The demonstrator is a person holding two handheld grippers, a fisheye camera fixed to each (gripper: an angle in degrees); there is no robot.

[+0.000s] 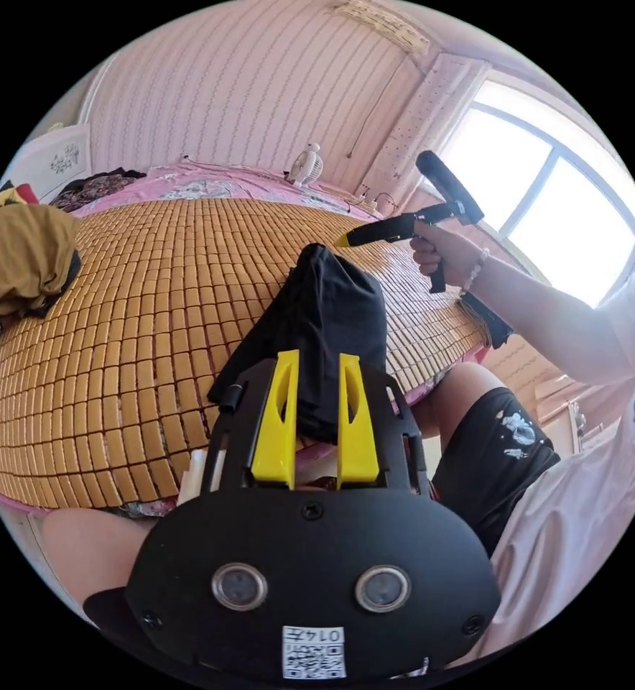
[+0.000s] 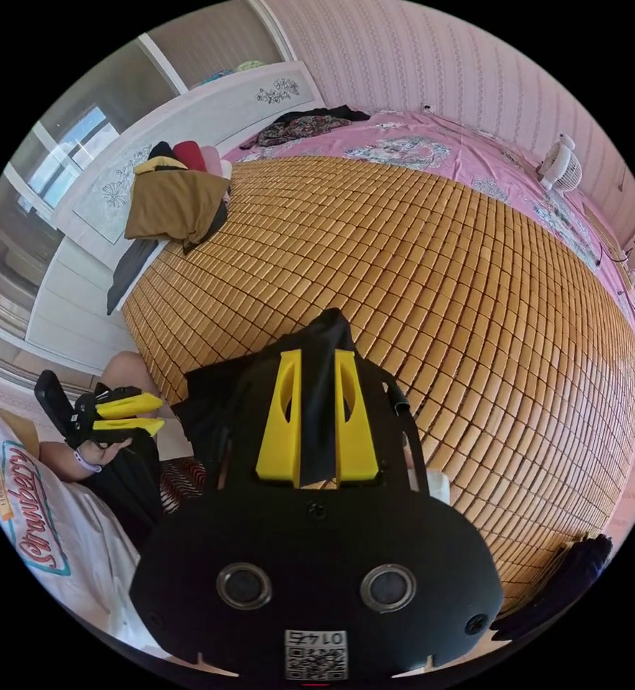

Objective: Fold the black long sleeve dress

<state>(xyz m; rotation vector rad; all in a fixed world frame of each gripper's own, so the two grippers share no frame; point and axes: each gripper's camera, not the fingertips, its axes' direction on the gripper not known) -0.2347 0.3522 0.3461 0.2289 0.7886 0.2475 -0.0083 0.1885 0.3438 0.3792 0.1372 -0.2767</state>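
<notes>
The black dress (image 1: 332,309) hangs bunched above the near edge of the bed. In the left gripper view my left gripper (image 1: 317,356) has its yellow jaws pressed on a dark fold of it. A hand holds my right gripper (image 1: 348,238) just beyond, its tip at the bunch's raised top. In the right gripper view my right gripper (image 2: 318,352) is shut on a narrow ridge of the dress (image 2: 328,330). My left gripper (image 2: 154,415) sits low at the left, jaws close together, black cloth hanging under it.
A bamboo mat (image 2: 439,287) covers the bed over a pink sheet (image 2: 432,144). A brown garment pile (image 2: 174,201) lies by the headboard, and a small white fan (image 2: 562,165) stands at the far side. Another dark cloth (image 2: 569,582) hangs off the mat's edge. The person's legs (image 1: 490,445) press against the bed.
</notes>
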